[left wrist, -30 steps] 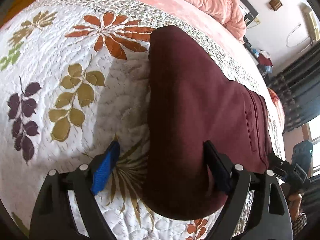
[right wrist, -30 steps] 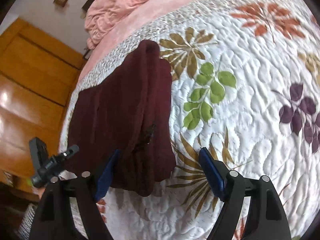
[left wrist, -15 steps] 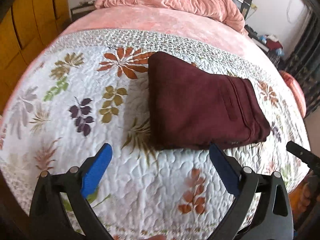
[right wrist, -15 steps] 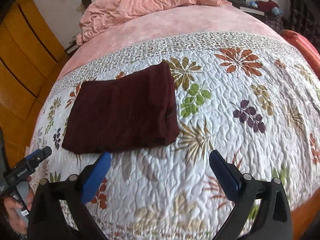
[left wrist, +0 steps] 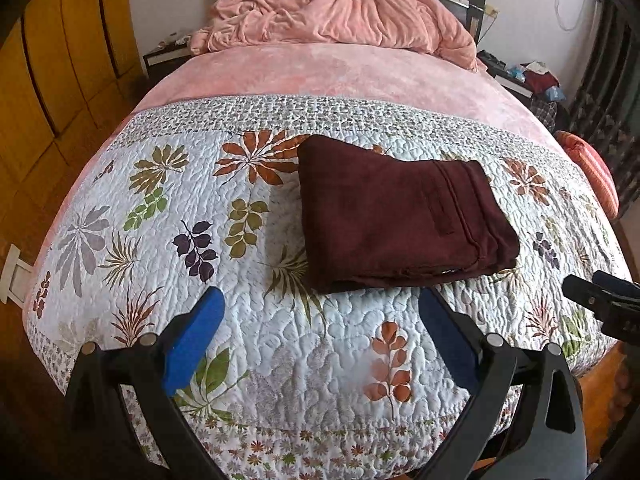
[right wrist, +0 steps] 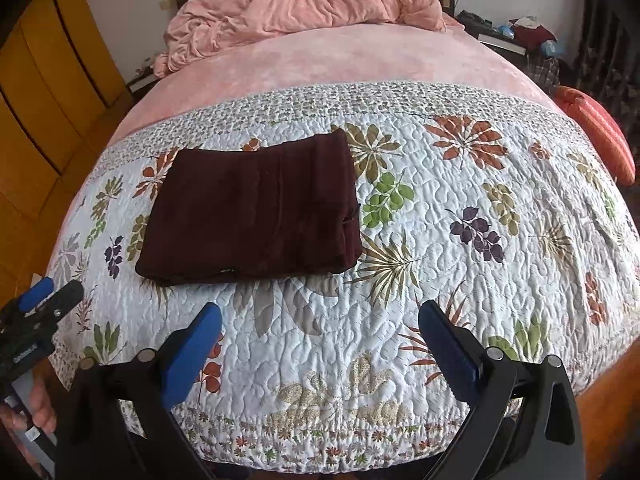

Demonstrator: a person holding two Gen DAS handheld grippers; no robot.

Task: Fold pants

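The dark maroon pants [left wrist: 400, 216] lie folded into a compact rectangle on the leaf-patterned quilt [left wrist: 160, 240]; they also show in the right wrist view [right wrist: 256, 208]. My left gripper [left wrist: 320, 312] is open and empty, held back over the quilt's near edge, apart from the pants. My right gripper [right wrist: 320, 320] is open and empty, also near the bed's foot, to the right of the pants. The left gripper shows at the left edge of the right wrist view [right wrist: 36, 312].
A crumpled pink blanket [left wrist: 340, 16] is piled at the headboard over a pink sheet [left wrist: 320, 72]. Yellow wooden wardrobe doors [left wrist: 48, 80] stand left of the bed. An orange bolster [right wrist: 600, 132] and a cluttered nightstand [left wrist: 532, 80] are on the right.
Both grippers have pulled back and up from the pants toward the foot of the bed. The pants stay folded on the quilt.
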